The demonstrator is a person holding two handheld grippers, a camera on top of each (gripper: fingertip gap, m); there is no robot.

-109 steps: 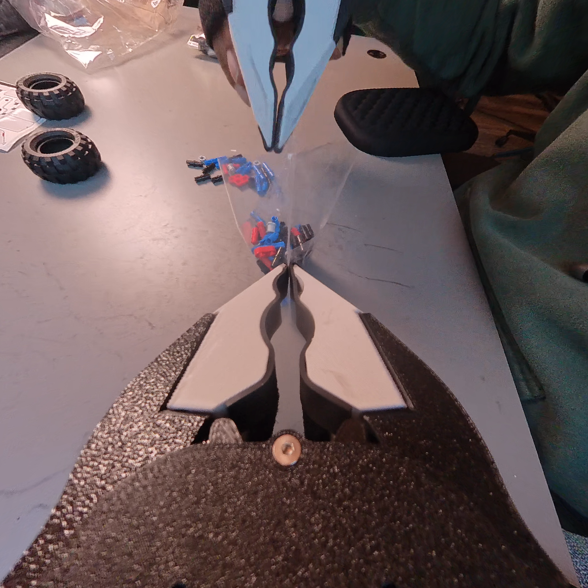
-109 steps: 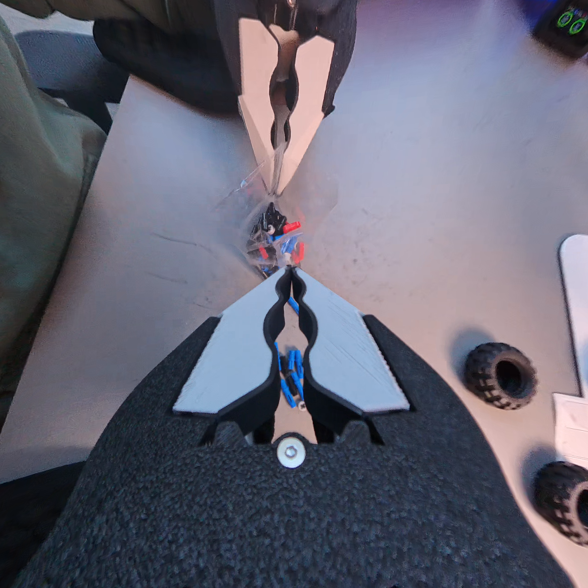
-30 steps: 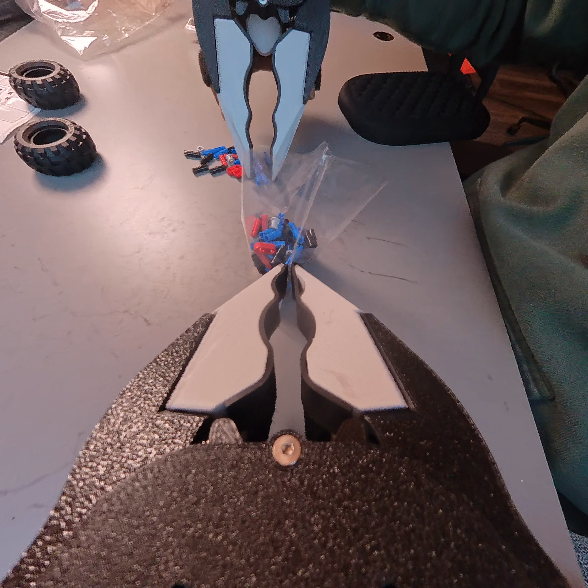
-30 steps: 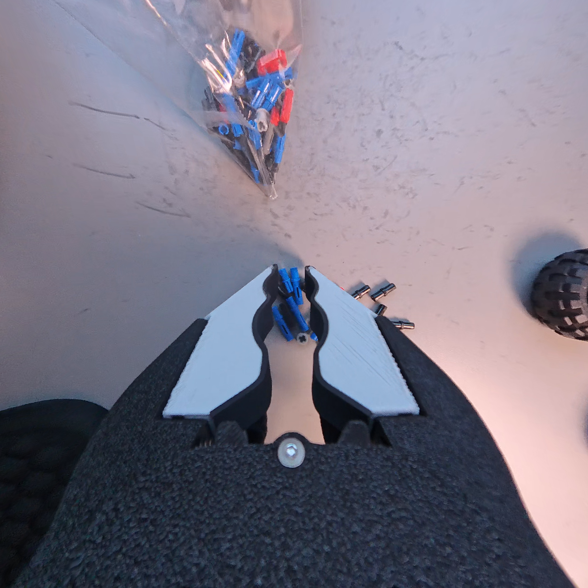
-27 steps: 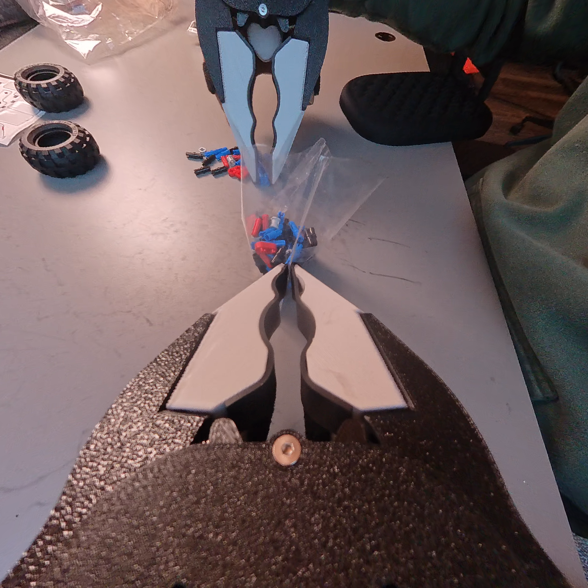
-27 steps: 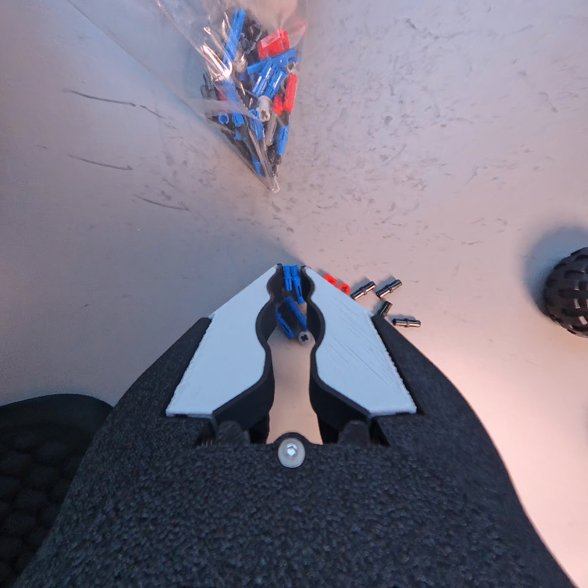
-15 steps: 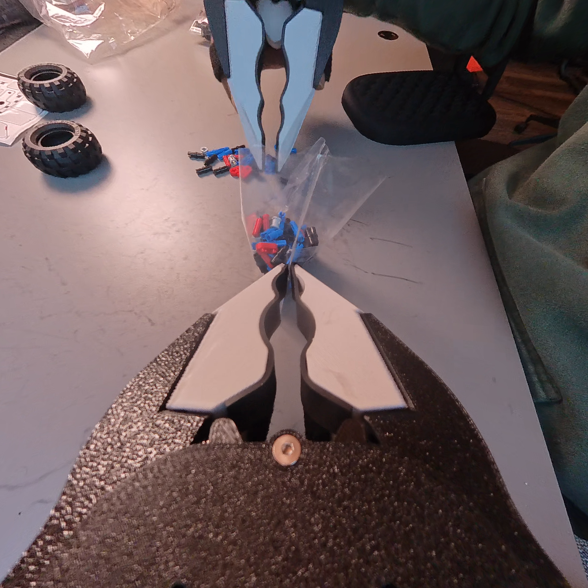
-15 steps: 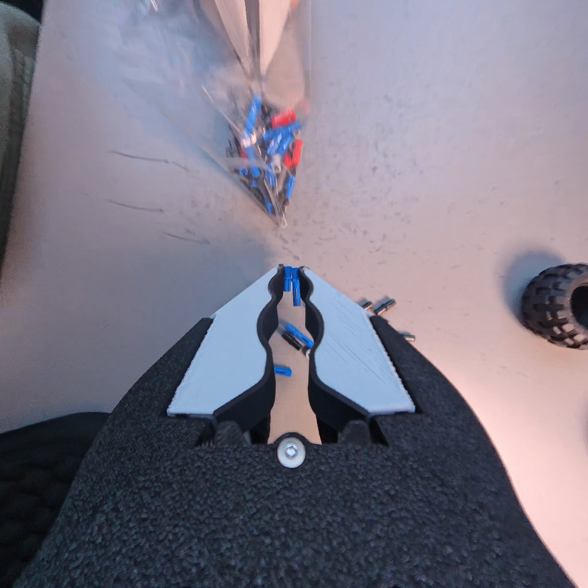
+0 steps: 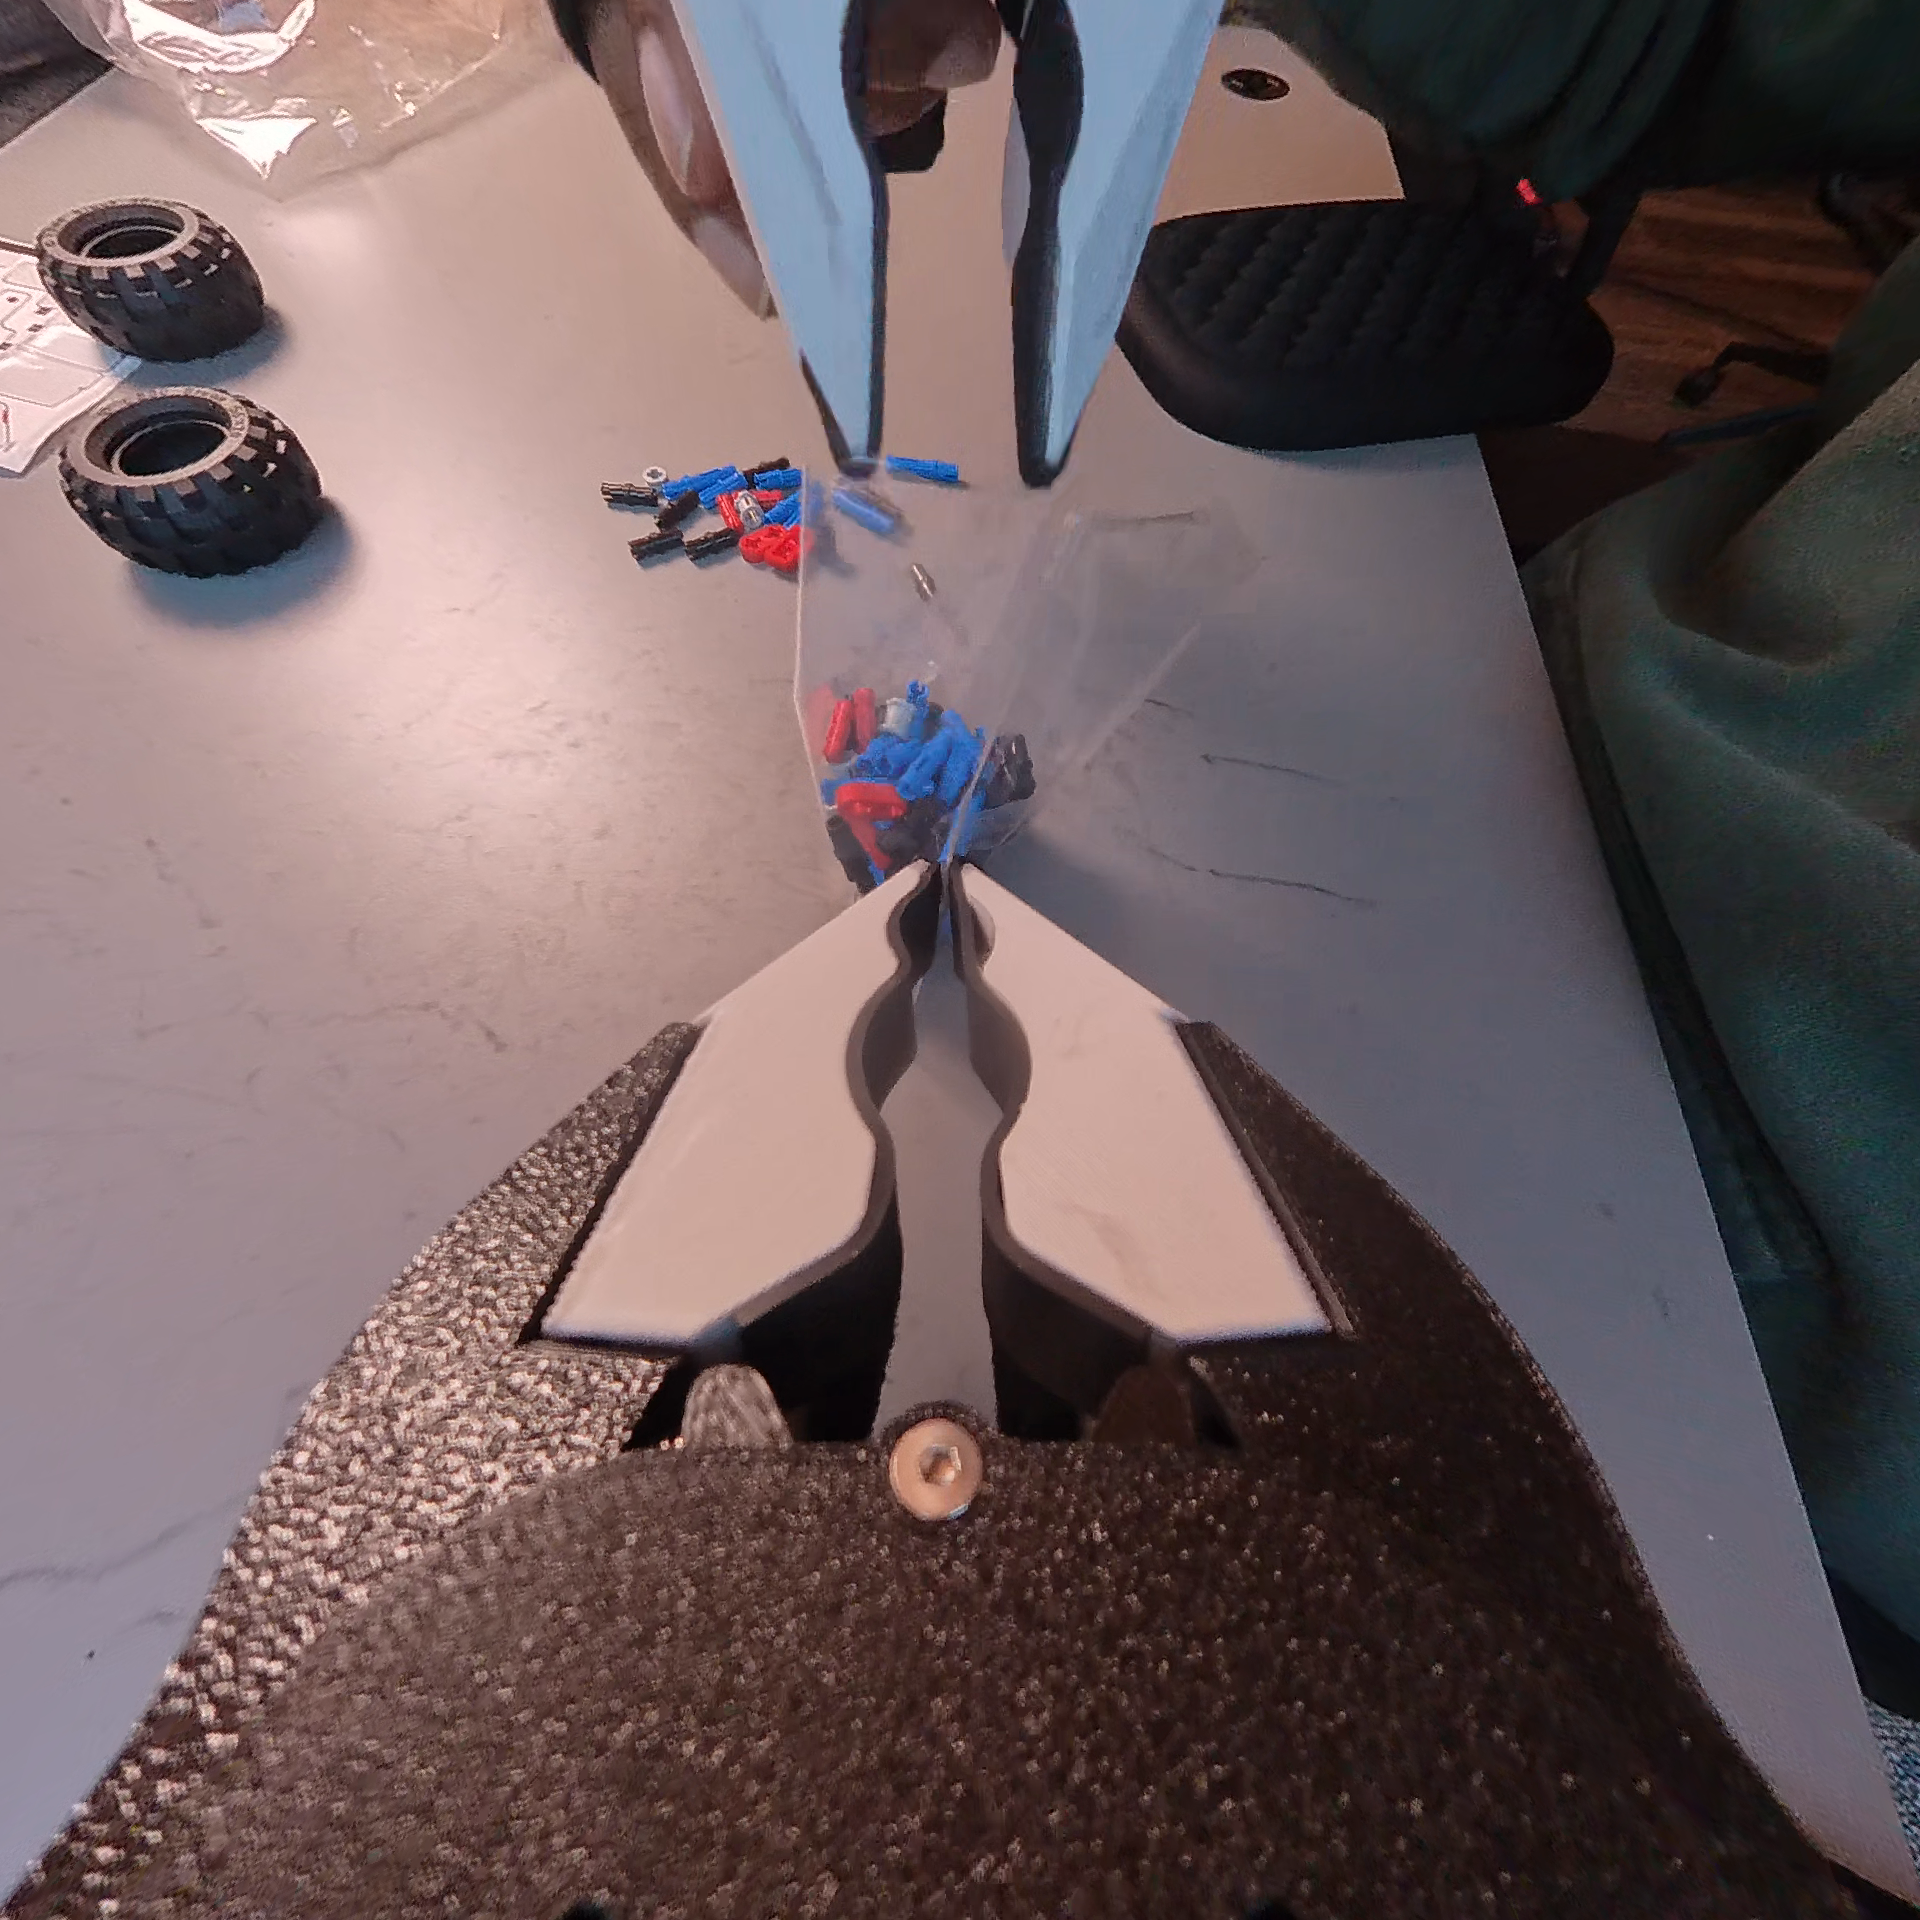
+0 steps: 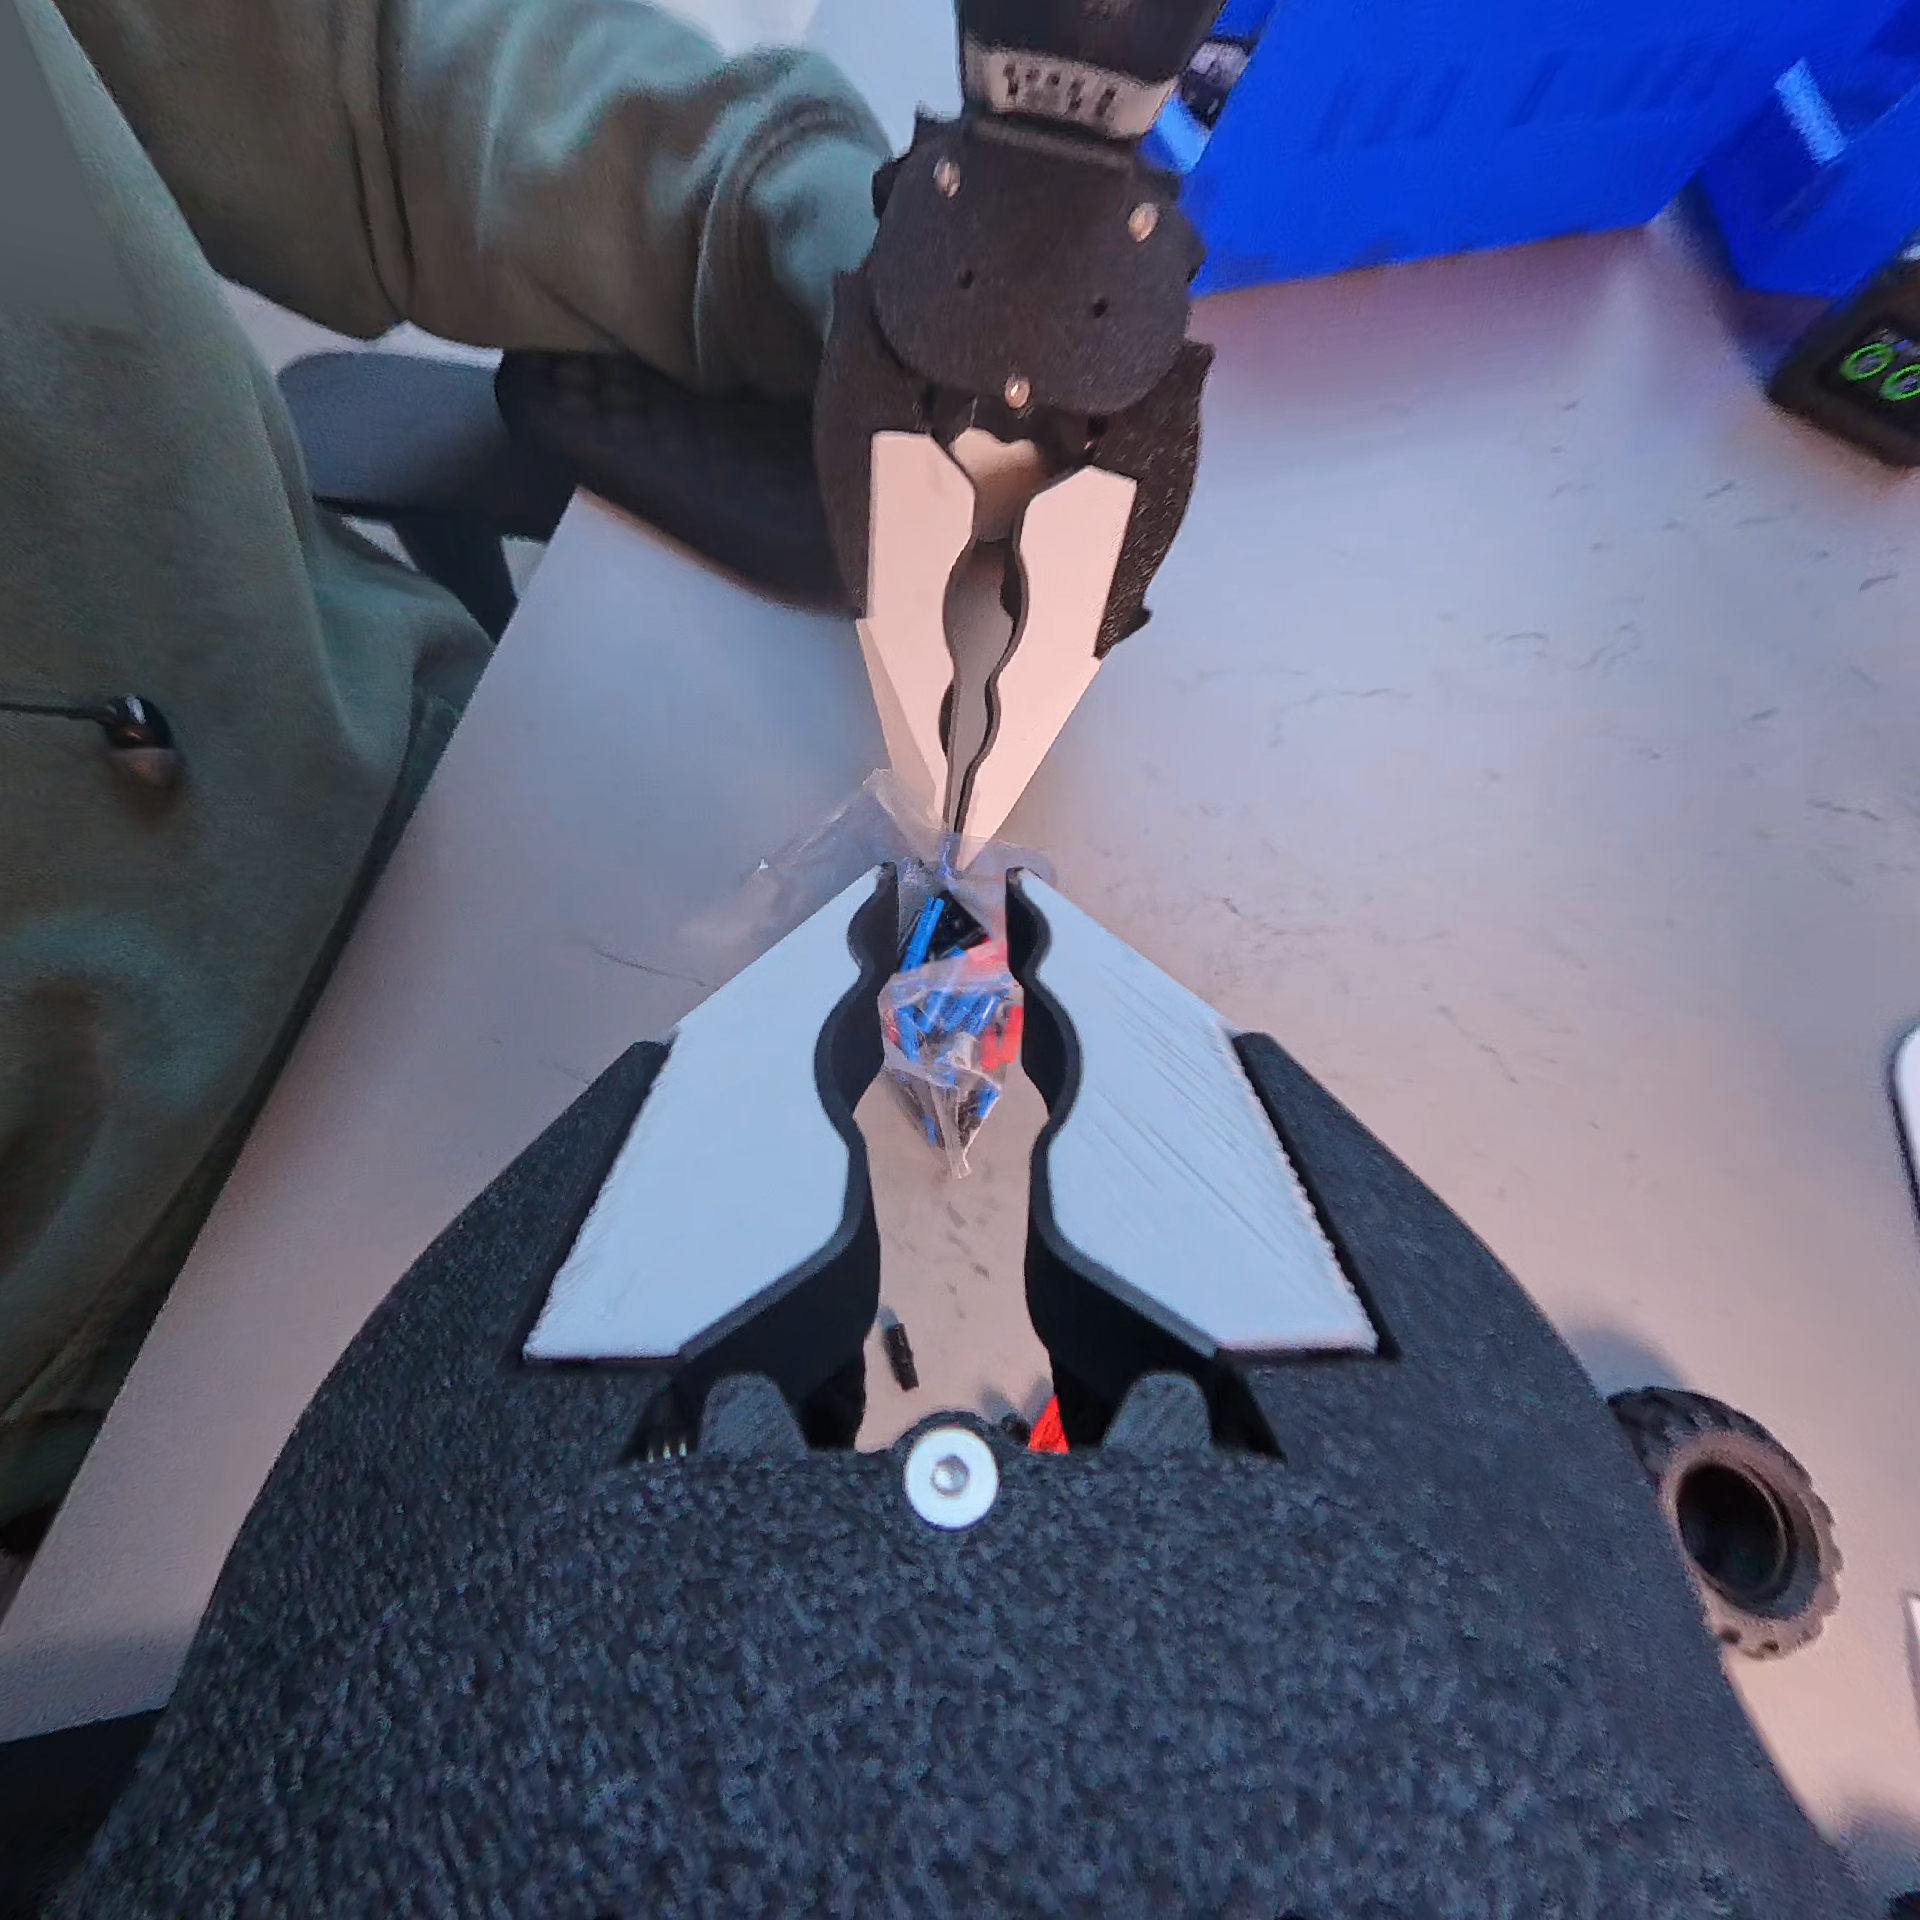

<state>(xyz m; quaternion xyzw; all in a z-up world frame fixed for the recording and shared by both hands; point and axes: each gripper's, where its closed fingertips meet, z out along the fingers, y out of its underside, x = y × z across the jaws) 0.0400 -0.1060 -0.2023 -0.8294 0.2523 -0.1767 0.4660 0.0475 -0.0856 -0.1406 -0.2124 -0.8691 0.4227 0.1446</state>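
Clear parts bag (image 9: 940, 748) pinched in left jaws, between spread right jaws.

Bench (image 9: 364, 935): smooth matt grey laminate, faintly scuffed, a few dark scratches.

Left hand-held gripper (image 9: 943, 883): body of coarse, grainy black plastic; fingers (image 9: 769, 1143) faced in smooth matt grey with black rubbery edging; one bright metal screw (image 9: 935, 1472).

Right hand-held gripper (image 10: 951, 883): same pebbled black shell; its pale finger faces show fine ridged lines.

Bag (image 9: 997, 623): thin clear plastic film, glossy, creased.

Small parts (image 9: 904, 769): hard shiny plastic, blue, red, black.

Tyres (image 9: 187, 483): matt black rubber, knobbly tread.

Sleeve (image 10: 468, 166): soft green fleecy cloth.
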